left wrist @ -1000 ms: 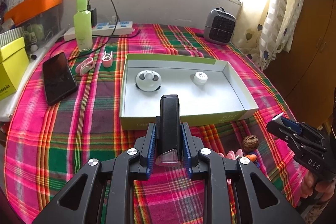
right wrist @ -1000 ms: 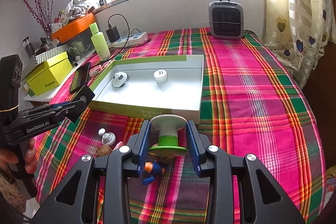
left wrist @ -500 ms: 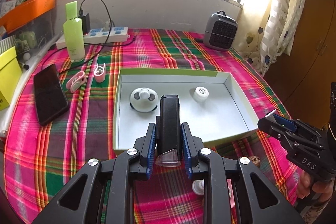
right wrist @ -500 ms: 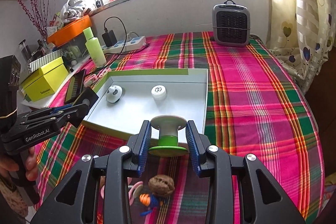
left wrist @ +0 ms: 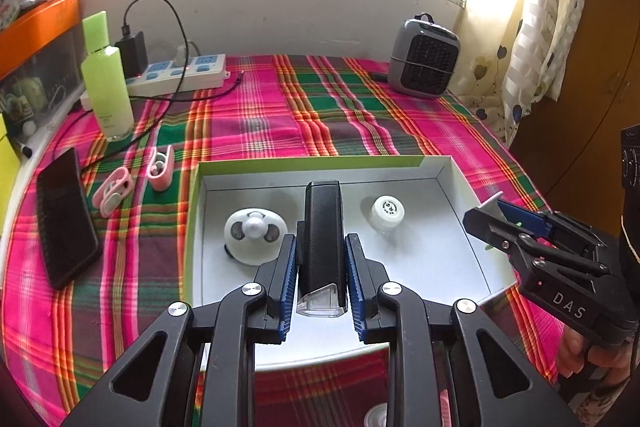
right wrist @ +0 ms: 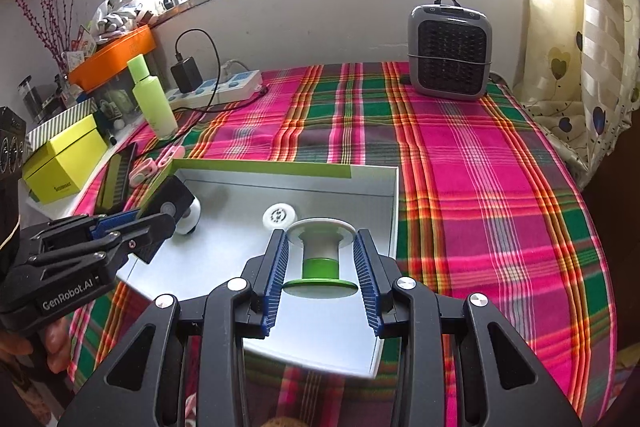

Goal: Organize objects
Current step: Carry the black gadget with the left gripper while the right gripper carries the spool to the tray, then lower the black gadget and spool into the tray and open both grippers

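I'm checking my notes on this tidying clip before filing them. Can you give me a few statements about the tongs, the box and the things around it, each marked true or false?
1. The left tongs grip a black oblong device. True.
2. The right tongs are empty. False: they hold a green and white spool.
3. Two white round items lie in the white box. True.
4. The green bottle lies inside the box. False: it stands on the tablecloth beside the power strip.
5. The phone lies outside the box. True.
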Tool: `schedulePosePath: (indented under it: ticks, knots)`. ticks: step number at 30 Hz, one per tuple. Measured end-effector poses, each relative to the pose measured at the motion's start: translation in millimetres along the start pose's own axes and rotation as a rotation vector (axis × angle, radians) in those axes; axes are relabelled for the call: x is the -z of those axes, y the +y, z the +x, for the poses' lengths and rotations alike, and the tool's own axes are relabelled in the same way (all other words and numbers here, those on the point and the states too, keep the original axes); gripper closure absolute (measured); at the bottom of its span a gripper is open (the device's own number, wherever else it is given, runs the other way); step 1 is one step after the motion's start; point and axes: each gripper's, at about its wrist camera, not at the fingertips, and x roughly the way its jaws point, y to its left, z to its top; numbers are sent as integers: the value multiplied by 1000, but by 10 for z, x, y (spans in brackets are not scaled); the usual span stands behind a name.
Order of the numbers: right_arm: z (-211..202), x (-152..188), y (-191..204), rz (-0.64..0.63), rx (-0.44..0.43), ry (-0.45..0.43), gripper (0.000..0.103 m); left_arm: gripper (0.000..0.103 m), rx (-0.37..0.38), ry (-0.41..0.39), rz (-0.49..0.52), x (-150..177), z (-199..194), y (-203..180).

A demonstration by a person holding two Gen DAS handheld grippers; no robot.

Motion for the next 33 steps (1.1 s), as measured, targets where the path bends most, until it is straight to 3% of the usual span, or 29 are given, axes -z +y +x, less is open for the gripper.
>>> schedulePosePath:
  ticks: [20,33]
  knots:
    - [561,-254,-103,3,27,80,67,81,-16,66,-16,-187,512,-11]
    - [698,-297,-71,-15,28,94,67,81,-21,95,-17,-184,693,-18]
